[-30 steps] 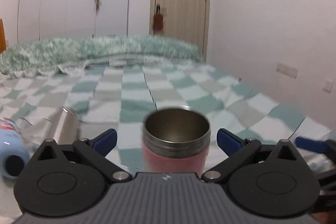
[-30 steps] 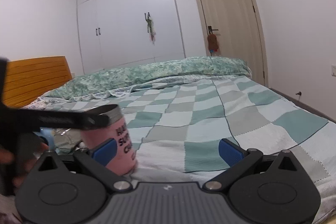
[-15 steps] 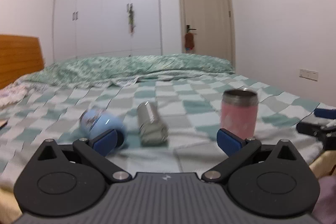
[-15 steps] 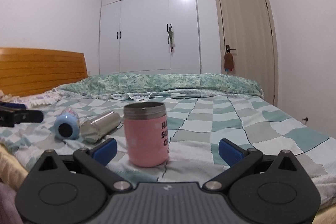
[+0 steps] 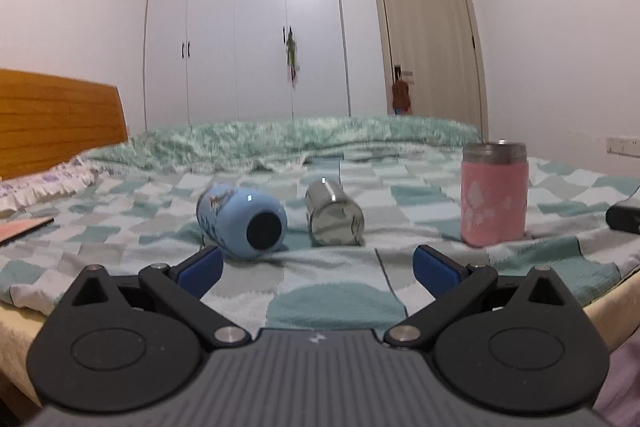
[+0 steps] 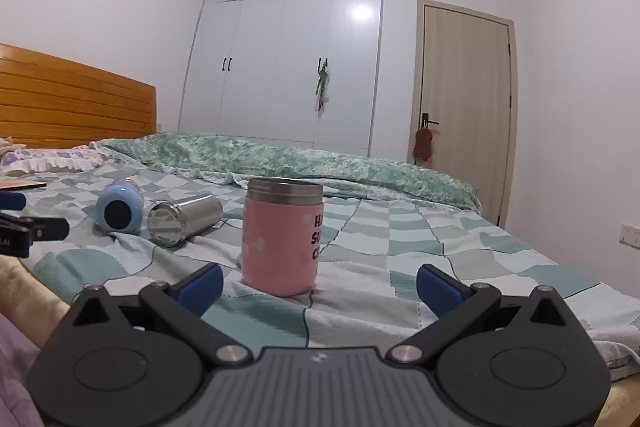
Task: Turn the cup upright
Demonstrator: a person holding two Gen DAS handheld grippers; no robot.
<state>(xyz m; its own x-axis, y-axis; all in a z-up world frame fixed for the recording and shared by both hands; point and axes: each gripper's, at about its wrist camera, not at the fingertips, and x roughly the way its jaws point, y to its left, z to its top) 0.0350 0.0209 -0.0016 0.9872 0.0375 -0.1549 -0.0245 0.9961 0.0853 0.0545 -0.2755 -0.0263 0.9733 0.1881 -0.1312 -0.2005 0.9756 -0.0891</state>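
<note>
A pink cup with a steel rim point(image 5: 494, 193) stands upright on the checked bedspread, mouth up; it also shows in the right wrist view point(image 6: 282, 241). A blue cup point(image 5: 242, 221) and a steel cup point(image 5: 334, 213) lie on their sides to its left, also in the right wrist view as the blue cup point(image 6: 119, 209) and steel cup point(image 6: 184, 219). My left gripper point(image 5: 318, 269) is open and empty, pulled back from the cups. My right gripper point(image 6: 320, 285) is open and empty, just in front of the pink cup.
The bed point(image 6: 460, 259) has a checked green and white cover, with a rolled green quilt point(image 5: 320, 139) at the back. A wooden headboard point(image 6: 72, 103) is at the left. The bed's front edge lies just below both grippers. The left gripper's tip point(image 6: 24, 227) shows at the right wrist view's left edge.
The left gripper has let go of the pink cup and pulled back and left; the cup stands upright on the bed. The right gripper has also drawn back from it.
</note>
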